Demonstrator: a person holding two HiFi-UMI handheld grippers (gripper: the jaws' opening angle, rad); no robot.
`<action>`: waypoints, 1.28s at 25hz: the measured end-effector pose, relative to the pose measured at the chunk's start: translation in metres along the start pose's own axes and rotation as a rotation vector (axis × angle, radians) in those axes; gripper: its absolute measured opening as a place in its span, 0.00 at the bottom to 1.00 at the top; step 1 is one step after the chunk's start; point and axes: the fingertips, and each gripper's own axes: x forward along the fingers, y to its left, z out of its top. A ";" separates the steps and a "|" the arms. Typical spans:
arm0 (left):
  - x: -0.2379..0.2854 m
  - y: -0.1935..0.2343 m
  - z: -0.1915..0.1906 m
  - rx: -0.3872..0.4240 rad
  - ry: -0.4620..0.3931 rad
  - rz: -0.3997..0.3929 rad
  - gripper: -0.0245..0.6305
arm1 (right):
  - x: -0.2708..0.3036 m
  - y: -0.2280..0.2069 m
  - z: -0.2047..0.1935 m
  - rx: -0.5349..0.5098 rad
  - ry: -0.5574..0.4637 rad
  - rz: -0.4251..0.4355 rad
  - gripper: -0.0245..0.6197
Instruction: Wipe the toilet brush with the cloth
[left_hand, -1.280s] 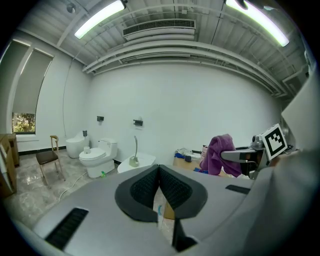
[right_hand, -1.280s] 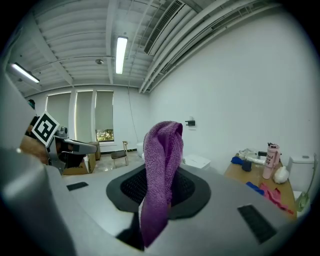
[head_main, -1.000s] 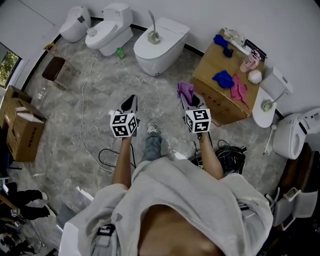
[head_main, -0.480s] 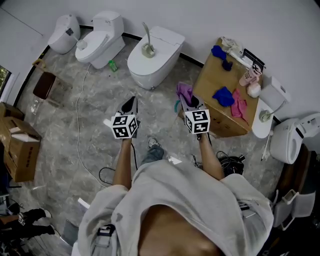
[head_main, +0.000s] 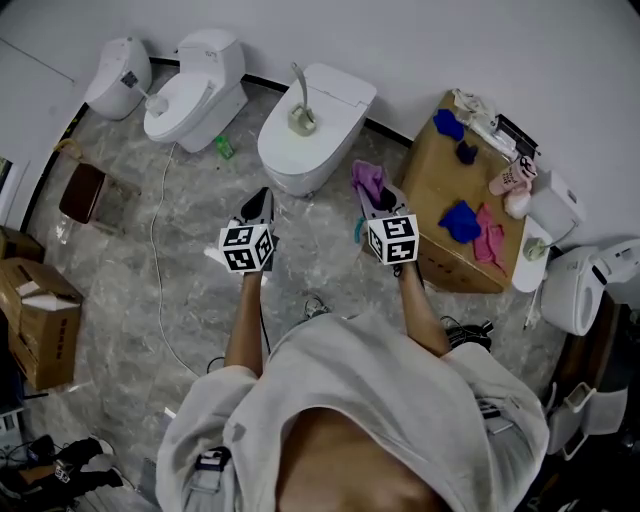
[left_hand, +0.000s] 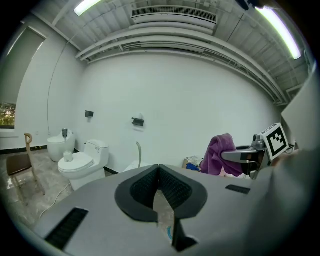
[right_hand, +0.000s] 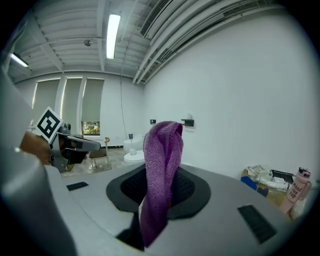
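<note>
Pinching purple cloth (right_hand: 161, 150) (right tongs (right_hand: 159, 189)).

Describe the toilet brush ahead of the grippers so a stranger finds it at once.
Left of the cardboard box, three toilets line the wall; take the toilet nearest it. The brush stands in a holder on its lid. No other toilet in that row carries such a tall, curved handle.

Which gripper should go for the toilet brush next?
Left, probably. The left gripper is empty, and the toilet brush stands just ahead of it. The right gripper is shut on the purple cloth.
</note>
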 end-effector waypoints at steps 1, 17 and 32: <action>0.005 0.005 0.001 -0.001 0.004 -0.002 0.07 | 0.007 0.000 0.002 0.001 0.002 -0.003 0.20; 0.083 0.054 0.014 -0.010 0.034 -0.017 0.07 | 0.090 -0.024 0.000 0.027 0.041 -0.011 0.20; 0.231 0.110 0.085 0.011 0.050 0.009 0.07 | 0.242 -0.096 0.043 0.060 0.039 0.039 0.20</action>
